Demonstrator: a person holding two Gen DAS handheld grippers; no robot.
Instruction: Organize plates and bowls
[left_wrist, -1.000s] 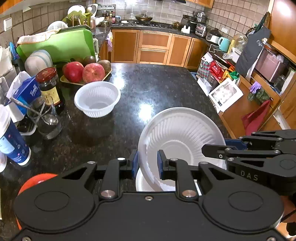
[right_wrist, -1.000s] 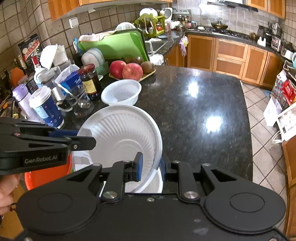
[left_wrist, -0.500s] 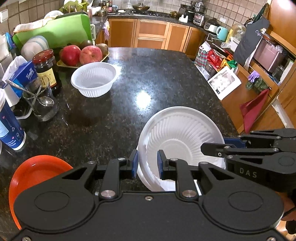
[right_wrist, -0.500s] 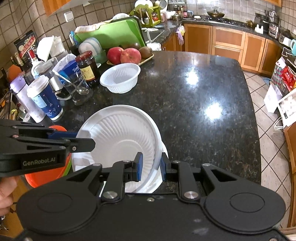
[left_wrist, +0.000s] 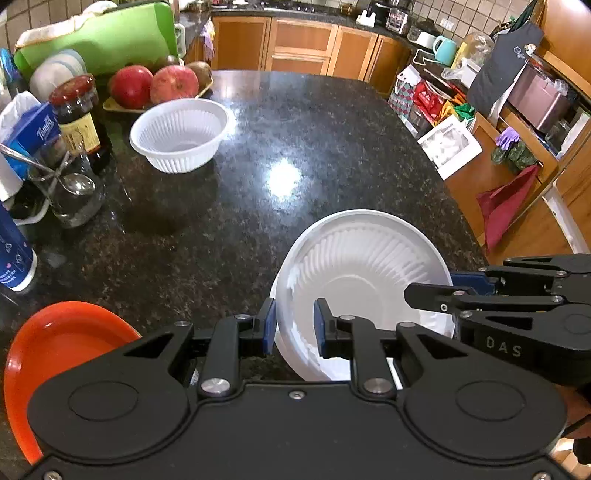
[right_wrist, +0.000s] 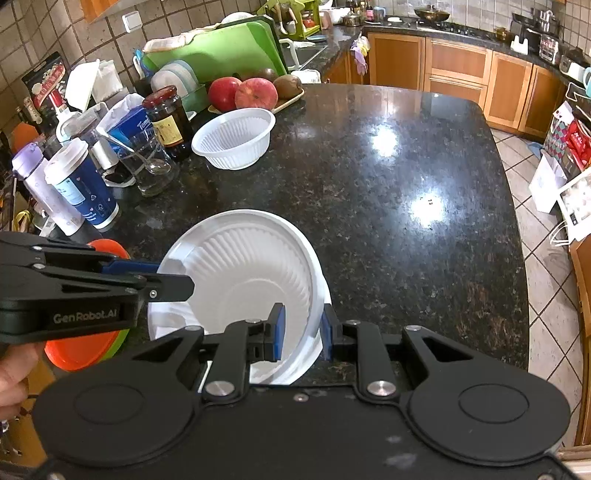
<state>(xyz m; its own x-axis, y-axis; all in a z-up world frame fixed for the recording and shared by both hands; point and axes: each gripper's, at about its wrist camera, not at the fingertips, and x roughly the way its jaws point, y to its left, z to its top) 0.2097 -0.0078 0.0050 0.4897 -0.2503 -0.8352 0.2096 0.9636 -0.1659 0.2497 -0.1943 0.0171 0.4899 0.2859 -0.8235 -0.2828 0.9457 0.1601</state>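
Note:
A ribbed white plate hangs tilted just above the black granite counter, with a second white plate showing beneath it. My left gripper is shut on its left rim, and in the right wrist view it reaches in from the left. Across from it, my right gripper is shut on the right rim and enters the left wrist view from the right. A white ribbed bowl stands farther back. An orange plate lies at the near left.
Along the left edge stand a dark jar, a glass with a spoon, a blue cup and a tray of fruit. The counter's rounded edge drops to a tiled floor on the right.
Both grippers have sunk toward the counter with the white plate between them and tipped further down. The orange plate has come into the left wrist view.

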